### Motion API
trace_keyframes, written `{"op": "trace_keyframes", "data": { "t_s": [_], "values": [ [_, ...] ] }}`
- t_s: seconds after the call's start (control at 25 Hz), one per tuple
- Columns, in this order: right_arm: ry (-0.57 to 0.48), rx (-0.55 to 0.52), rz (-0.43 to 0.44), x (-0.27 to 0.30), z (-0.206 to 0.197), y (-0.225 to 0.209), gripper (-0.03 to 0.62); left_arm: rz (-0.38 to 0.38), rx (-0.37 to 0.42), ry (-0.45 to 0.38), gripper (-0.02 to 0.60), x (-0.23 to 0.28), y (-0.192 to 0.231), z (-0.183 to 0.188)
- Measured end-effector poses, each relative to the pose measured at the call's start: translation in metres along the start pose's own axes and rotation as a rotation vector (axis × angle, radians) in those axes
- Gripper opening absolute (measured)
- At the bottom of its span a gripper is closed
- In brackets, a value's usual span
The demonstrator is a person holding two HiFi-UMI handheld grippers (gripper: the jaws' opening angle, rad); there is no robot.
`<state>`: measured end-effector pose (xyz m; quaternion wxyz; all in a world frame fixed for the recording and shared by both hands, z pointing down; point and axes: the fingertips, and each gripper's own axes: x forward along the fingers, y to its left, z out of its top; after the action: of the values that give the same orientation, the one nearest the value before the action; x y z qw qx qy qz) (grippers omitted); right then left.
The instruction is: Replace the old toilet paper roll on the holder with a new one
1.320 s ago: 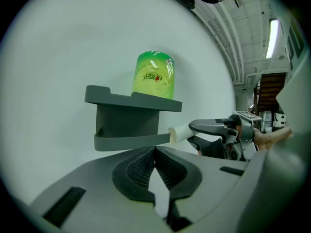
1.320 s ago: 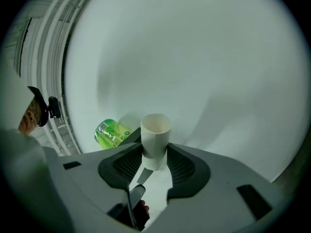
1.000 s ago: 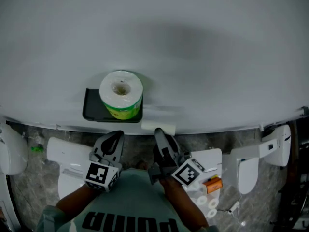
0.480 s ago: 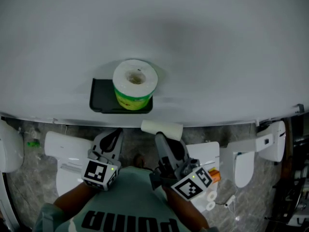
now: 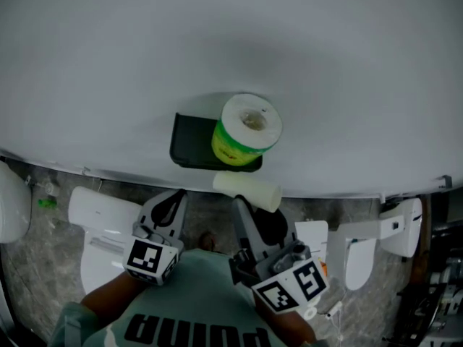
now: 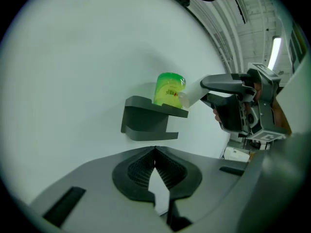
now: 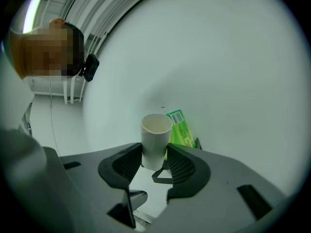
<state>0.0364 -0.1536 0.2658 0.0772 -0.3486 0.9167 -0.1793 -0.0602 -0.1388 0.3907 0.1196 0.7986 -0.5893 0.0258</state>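
Note:
A black wall holder (image 5: 194, 147) carries a full paper roll in a green wrapper (image 5: 244, 131), standing on end on its top shelf. My right gripper (image 5: 253, 208) is shut on an empty cardboard tube (image 5: 247, 191), held just below and in front of the holder. In the right gripper view the tube (image 7: 155, 135) stands upright between the pads, with the green roll (image 7: 181, 129) behind it. My left gripper (image 5: 165, 212) hangs lower left of the holder, shut with nothing in it. The left gripper view shows holder (image 6: 148, 118), roll (image 6: 168, 88) and tube (image 6: 191, 95) ahead.
A plain pale wall (image 5: 231, 49) fills the upper part of the head view. Below it, white toilets (image 5: 98, 219) (image 5: 362, 255) stand on a grey stone floor. The person's green shirt (image 5: 192, 309) lies at the bottom edge.
The right gripper has rolled and lifted with the tube, which now lies tilted closer under the holder. Holder and roll sit further right in the head view. The left gripper shifted slightly.

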Motion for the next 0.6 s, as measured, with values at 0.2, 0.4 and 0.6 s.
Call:
{"op": "trace_keyframes", "data": {
  "t_s": [0.2,0.4,0.6],
  "values": [
    [0.043,-0.180,-0.011,0.030,0.011,0.026,0.166,0.017,-0.012,-0.022,0.003,-0.012,0.020,0.004],
    [0.074,-0.243,-0.026,0.057,0.014,0.038,0.166,0.038,-0.032,-0.040,0.003,-0.021,0.037,0.011],
    [0.134,-0.341,-0.065,0.074,0.007,0.045,0.166,0.047,-0.046,-0.052,0.003,-0.028,0.052,0.014]
  ]
}}
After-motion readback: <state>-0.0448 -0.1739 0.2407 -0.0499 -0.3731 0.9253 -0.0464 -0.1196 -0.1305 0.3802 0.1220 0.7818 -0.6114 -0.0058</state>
